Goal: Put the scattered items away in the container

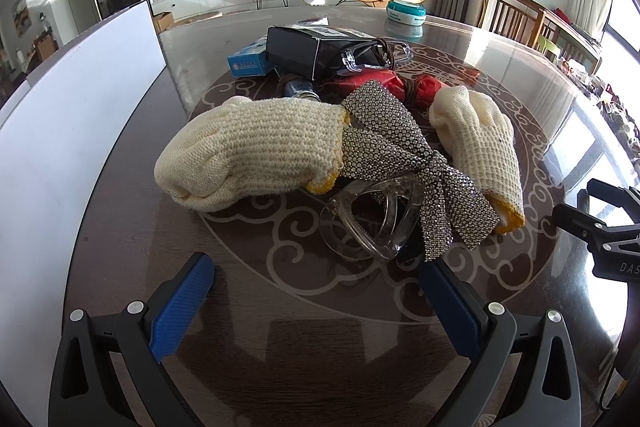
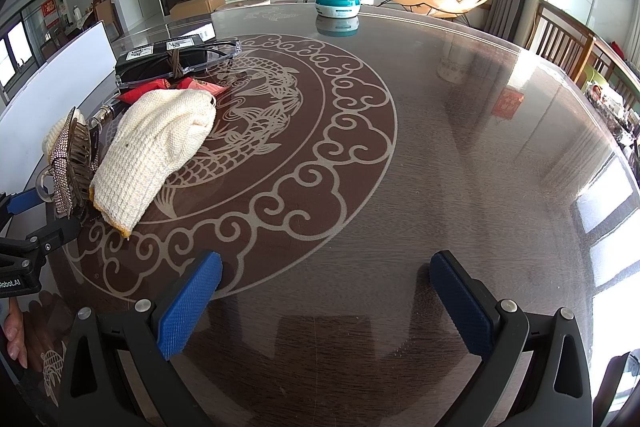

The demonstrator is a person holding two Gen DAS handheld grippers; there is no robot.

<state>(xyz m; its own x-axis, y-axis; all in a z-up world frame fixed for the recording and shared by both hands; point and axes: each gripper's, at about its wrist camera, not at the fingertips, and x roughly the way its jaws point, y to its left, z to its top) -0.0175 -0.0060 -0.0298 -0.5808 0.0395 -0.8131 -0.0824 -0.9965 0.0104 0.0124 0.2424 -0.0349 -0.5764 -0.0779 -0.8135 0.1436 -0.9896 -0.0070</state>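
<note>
My left gripper (image 1: 316,271) is open and empty, just short of a clear hair claw clip (image 1: 372,219) with a rhinestone bow (image 1: 400,151). A cream knitted glove (image 1: 256,155) lies left of the bow and a second glove (image 1: 476,143) right of it. Behind them lie red packets (image 1: 384,85), a black box (image 1: 316,53), a blue box (image 1: 250,61) and a clear case (image 1: 376,53). A white container wall (image 1: 72,131) stands at the left. My right gripper (image 2: 324,267) is open and empty over bare table; the glove (image 2: 160,143) and clip (image 2: 72,163) lie to its left.
The round dark table (image 2: 440,131) has a glossy patterned top. A teal and white round tub (image 2: 338,5) stands at its far edge. Wooden chairs (image 2: 568,47) stand at the right. The left gripper's body (image 2: 28,247) shows at the left edge of the right wrist view.
</note>
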